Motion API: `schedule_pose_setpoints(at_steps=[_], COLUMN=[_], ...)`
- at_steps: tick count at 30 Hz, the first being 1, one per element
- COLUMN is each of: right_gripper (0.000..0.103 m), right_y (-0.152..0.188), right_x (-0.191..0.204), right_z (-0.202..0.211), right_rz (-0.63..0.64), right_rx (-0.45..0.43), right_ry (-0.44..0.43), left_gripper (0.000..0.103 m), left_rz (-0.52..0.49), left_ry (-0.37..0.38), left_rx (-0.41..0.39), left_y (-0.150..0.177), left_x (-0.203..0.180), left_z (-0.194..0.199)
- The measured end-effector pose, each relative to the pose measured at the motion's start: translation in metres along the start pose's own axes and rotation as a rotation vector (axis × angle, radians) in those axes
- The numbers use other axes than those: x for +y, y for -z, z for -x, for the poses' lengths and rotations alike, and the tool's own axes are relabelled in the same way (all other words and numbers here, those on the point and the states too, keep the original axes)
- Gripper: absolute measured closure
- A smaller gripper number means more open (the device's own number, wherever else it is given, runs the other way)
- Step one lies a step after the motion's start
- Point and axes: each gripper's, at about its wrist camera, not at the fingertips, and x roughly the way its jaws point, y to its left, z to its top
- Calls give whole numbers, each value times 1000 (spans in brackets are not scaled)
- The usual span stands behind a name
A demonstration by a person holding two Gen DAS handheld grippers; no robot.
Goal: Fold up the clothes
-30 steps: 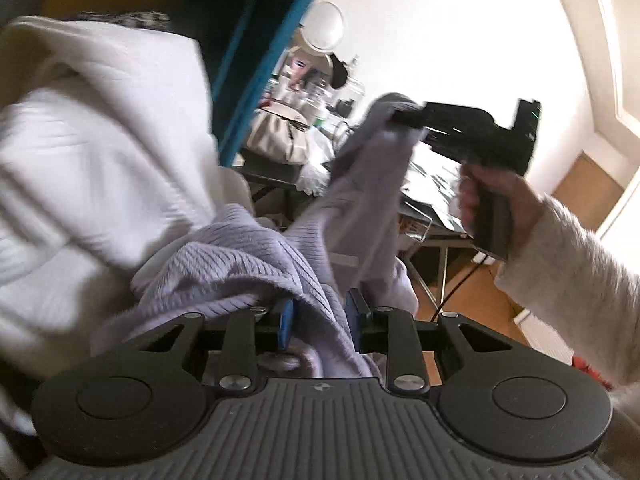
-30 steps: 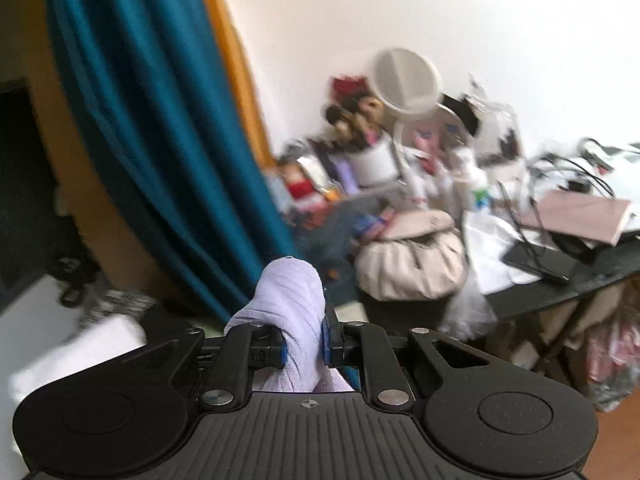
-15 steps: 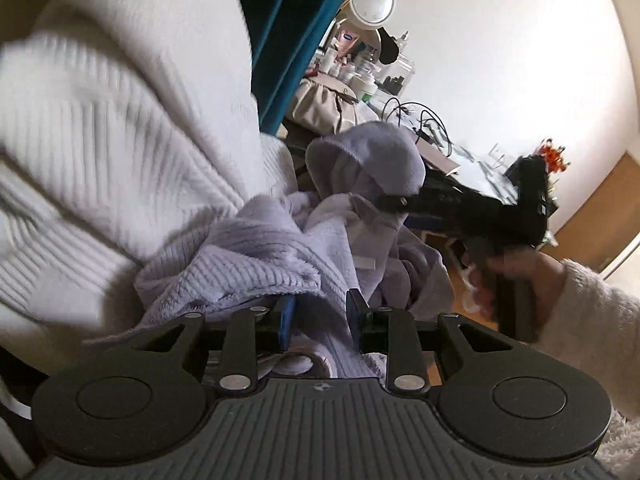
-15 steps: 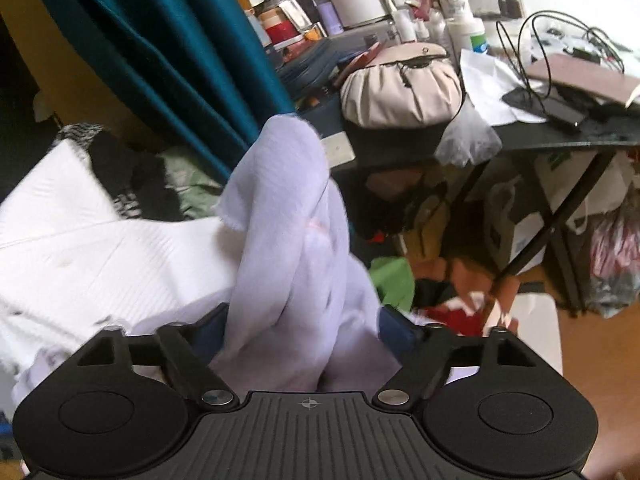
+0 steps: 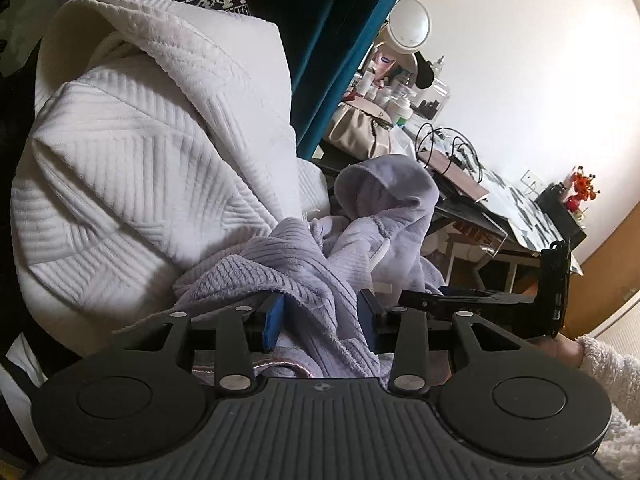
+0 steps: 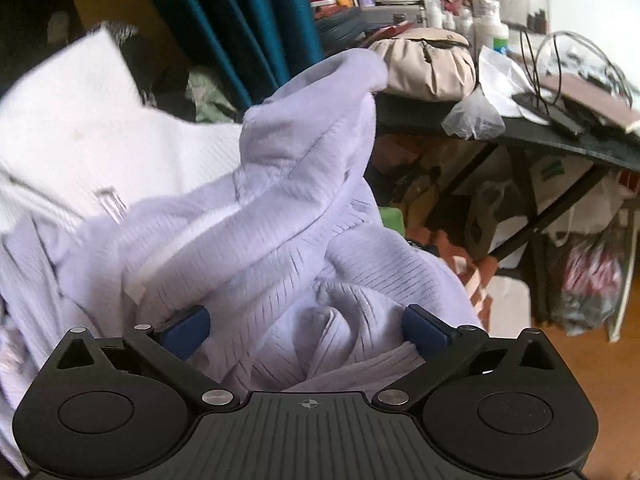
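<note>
Your left gripper (image 5: 322,322) has its blue pads clamped on a fold of the lilac top (image 5: 304,276), a ribbed, fuzzy knit bunched in soft ridges. Only the left view shows your right gripper (image 5: 404,300) from the side, low against the same heap, with a fleecy sleeve (image 5: 608,364) behind it. Only the right view shows that gripper's (image 6: 306,330) fingers spread wide, cloth lying loose between them. Beside the top sits a white quilt (image 5: 132,168), stitched in raised chevrons. Beyond stand a teal curtain (image 6: 240,20) and a cluttered black desk (image 6: 520,140) carrying a puffy beige bag (image 6: 424,64).
</note>
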Motion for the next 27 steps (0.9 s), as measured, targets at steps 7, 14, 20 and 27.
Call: schedule_pose_setpoints(at_steps=[7, 14, 20, 27], right_gripper=[1, 1, 4, 75], right_y=[7, 11, 12, -4], right_x=[7, -8, -18, -42], right_z=[-17, -29, -35, -13], right_rz=[-15, -59, -53, -99], right_rx=[15, 63, 73, -10], right_ry=[49, -3, -42, -76], left_gripper=[44, 21, 16, 3], left_rz=[7, 76, 149, 109], left_ry=[9, 64, 59, 118], left_rx=[-33, -96, -109, -132], left_y=[-5, -12, -5, -15], left_x=[-4, 6, 13, 10], left_z=[10, 34, 39, 61])
